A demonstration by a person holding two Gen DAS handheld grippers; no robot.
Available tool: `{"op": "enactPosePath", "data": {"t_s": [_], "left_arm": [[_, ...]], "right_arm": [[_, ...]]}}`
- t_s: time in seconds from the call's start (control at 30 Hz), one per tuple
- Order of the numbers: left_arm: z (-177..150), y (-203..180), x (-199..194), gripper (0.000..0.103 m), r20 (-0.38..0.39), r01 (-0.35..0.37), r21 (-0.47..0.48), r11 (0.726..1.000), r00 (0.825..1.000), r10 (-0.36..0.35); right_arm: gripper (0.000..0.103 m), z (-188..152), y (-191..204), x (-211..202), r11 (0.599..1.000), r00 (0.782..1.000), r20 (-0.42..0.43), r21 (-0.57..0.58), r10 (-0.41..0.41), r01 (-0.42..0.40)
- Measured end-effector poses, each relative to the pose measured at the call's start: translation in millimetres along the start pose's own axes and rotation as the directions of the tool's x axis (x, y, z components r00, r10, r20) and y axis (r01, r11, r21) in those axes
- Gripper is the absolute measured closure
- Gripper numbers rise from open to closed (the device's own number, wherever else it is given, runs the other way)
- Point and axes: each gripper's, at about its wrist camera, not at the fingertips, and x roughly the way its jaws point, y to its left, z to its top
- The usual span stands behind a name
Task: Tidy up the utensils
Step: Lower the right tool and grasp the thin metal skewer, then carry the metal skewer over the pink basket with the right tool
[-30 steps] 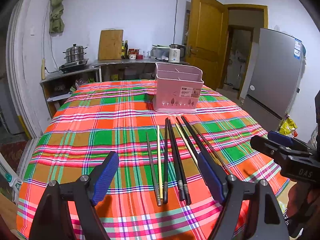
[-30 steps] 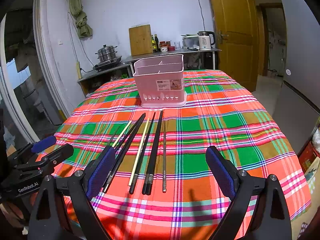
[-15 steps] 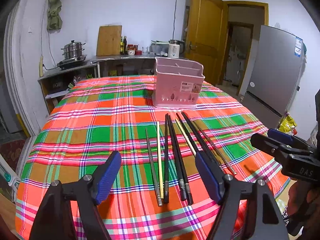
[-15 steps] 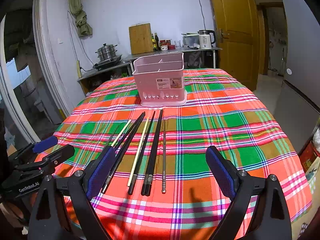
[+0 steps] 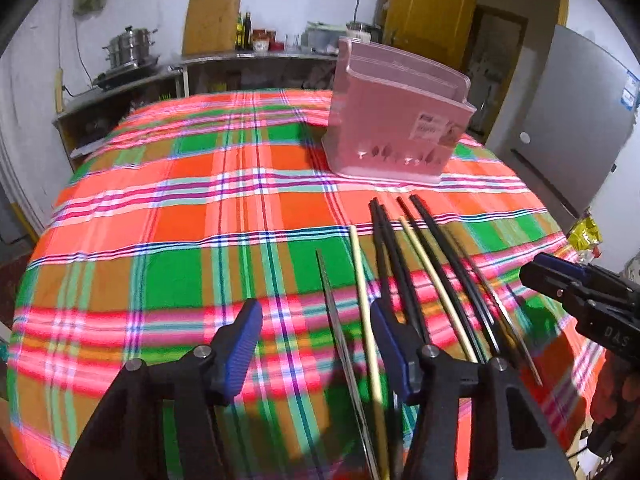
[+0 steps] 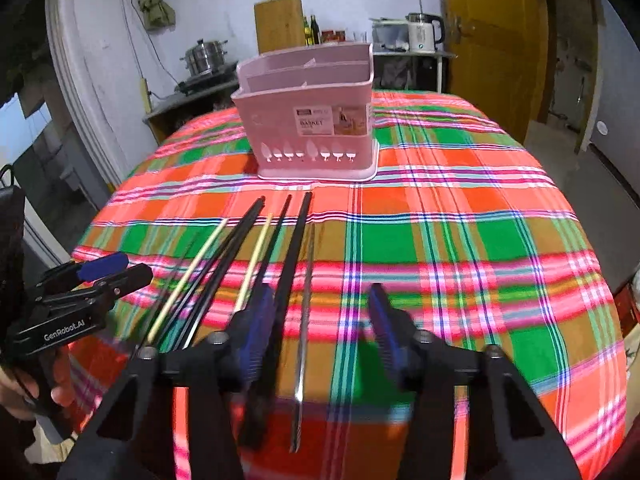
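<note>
Several chopsticks lie side by side on the plaid tablecloth: black ones [image 5: 400, 264], pale wooden ones [image 5: 362, 280] and thin metal ones [image 5: 332, 304]. They also show in the right wrist view [image 6: 294, 248]. A pink utensil basket [image 5: 394, 128] stands upright beyond them, and it shows in the right wrist view too [image 6: 310, 120]. My left gripper [image 5: 316, 340] is open and low over the leftmost metal and wooden chopsticks. My right gripper [image 6: 318, 324] is open and low over the rightmost metal chopstick [image 6: 306, 300]. Each gripper shows in the other's view, the right one [image 5: 580, 292] and the left one [image 6: 100, 276].
The round table [image 6: 500, 240] drops off at its edges. Behind it are a counter with a steamer pot [image 5: 128, 48], a cutting board [image 6: 278, 24] and a kettle [image 6: 422, 32]. A wooden door [image 6: 488, 36] and a grey fridge [image 5: 568, 120] stand to the right.
Both grippers have moved forward and down, close over the chopsticks. Their jaws have narrowed but stay open. The chopsticks and basket have not moved.
</note>
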Motion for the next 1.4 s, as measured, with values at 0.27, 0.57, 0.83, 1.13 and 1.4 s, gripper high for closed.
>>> {"op": "enactPosePath", "data": {"t_s": [0.27, 0.57, 0.83, 1.13, 1.4], "left_arm": [[13.3, 4.5, 29.0, 0.063, -0.062, -0.017, -0.028, 0.999, 0.998, 0.015], [17.5, -0.5, 34.9, 0.074, -0.073, -0.06, 0.009, 0.998, 0.996, 0.061], [24.7, -17.9, 42.7, 0.097, -0.115, -0.099, 0.122, 0.988, 0.987, 0.113], [37.7, -23.9, 20.3, 0.099, -0.085, -0.012, 0.103, 0.995, 0.996, 0.02], [62.1, -24.2, -34.5, 0.099, 0.008, 0.053, 0.083, 0.995, 0.999, -0.053]], "right_arm": [[0.078, 19.6, -2.7, 40.3, 1.0, 0.998, -0.06, -0.022, 0.003, -0.005], [0.084, 29.4, -0.2, 70.2, 0.999, 0.993, -0.116, -0.052, 0.007, -0.013], [0.096, 40.8, 15.0, 82.1, 0.989, 0.986, -0.151, -0.138, -0.068, 0.047], [0.099, 57.1, 9.8, 56.1, 0.995, 0.994, -0.105, -0.096, -0.007, -0.003], [0.099, 75.7, 12.5, 1.6, 0.993, 1.0, -0.011, -0.113, 0.028, -0.029]]}}
